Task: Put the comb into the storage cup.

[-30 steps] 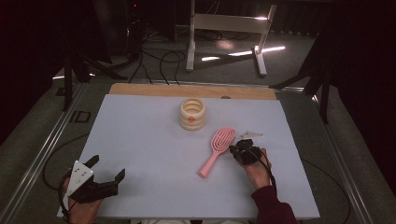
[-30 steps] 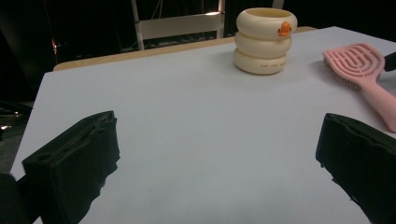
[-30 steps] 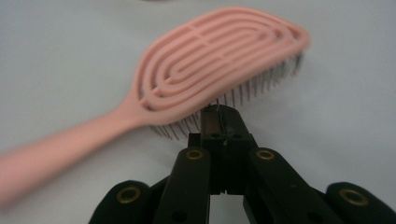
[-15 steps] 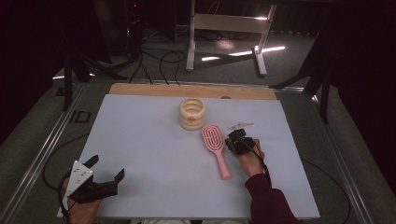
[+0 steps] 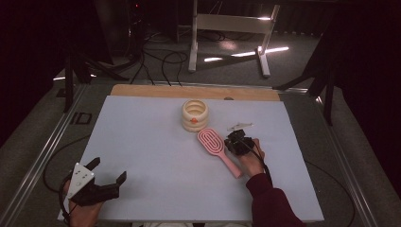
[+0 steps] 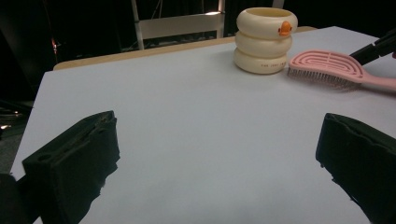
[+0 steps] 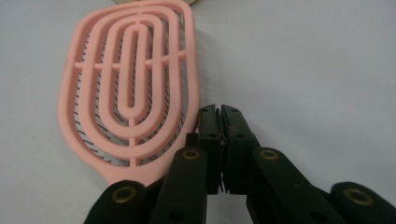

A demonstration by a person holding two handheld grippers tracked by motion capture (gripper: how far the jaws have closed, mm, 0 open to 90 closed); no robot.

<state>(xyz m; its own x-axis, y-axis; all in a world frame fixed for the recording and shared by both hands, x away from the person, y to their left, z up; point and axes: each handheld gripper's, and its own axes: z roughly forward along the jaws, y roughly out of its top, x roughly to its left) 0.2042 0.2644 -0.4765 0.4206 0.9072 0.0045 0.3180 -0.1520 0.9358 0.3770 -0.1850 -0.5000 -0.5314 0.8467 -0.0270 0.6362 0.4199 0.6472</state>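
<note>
A cream holder (image 5: 195,115), built of three stacked rings, is seen upright toward the far middle of the pale mat (image 5: 142,156); an orange mark is carried on its near side. A small grey clip (image 5: 239,126) is spotted lying flat to its right, well apart from it. A strip of wooden board (image 5: 156,90) is left bare beyond the mat. Behind the table, a white stand (image 5: 227,23) and black cables (image 5: 156,59) are caught on the dim floor.

White table (image 5: 142,156), pink hairbrush (image 5: 211,141), cream ringed holder (image 5: 195,115)
</note>
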